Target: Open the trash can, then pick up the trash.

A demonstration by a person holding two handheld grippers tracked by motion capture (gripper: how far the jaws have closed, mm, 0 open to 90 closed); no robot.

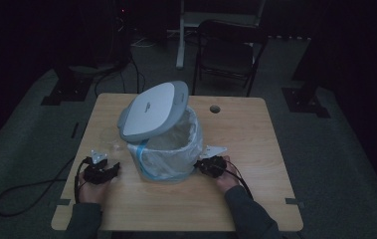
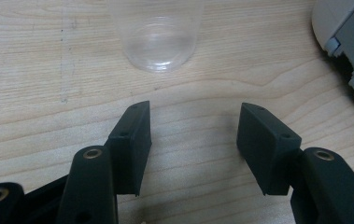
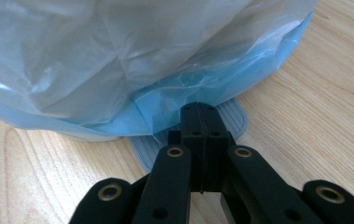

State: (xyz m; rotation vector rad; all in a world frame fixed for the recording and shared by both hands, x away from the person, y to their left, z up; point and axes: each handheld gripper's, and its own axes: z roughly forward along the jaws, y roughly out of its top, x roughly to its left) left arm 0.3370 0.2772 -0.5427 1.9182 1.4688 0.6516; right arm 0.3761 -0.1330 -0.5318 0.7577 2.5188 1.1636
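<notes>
A small bin (image 1: 168,154) lined with a pale blue-white plastic bag (image 3: 132,60) stands mid-table, its grey-white lid (image 1: 153,109) tipped up. My right gripper (image 1: 199,165) is at the bin's right side. In the right gripper view this gripper (image 3: 199,109) is shut, its tips resting on the ribbed grey pedal (image 3: 237,121) just under the bag's hanging edge. My left gripper (image 1: 104,167) lies left of the bin. In its own view the left gripper (image 2: 193,121) is open with bare wood between the jaws. A clear plastic cup (image 2: 158,37) stands a short way ahead of it.
The wooden table (image 1: 255,149) has a cable hole (image 1: 215,108) near its far edge. A corner of the bin's grey body (image 2: 347,37) lies to the right of the left gripper. A dark folding chair (image 1: 228,50) stands behind the table. Cables trail off the left side.
</notes>
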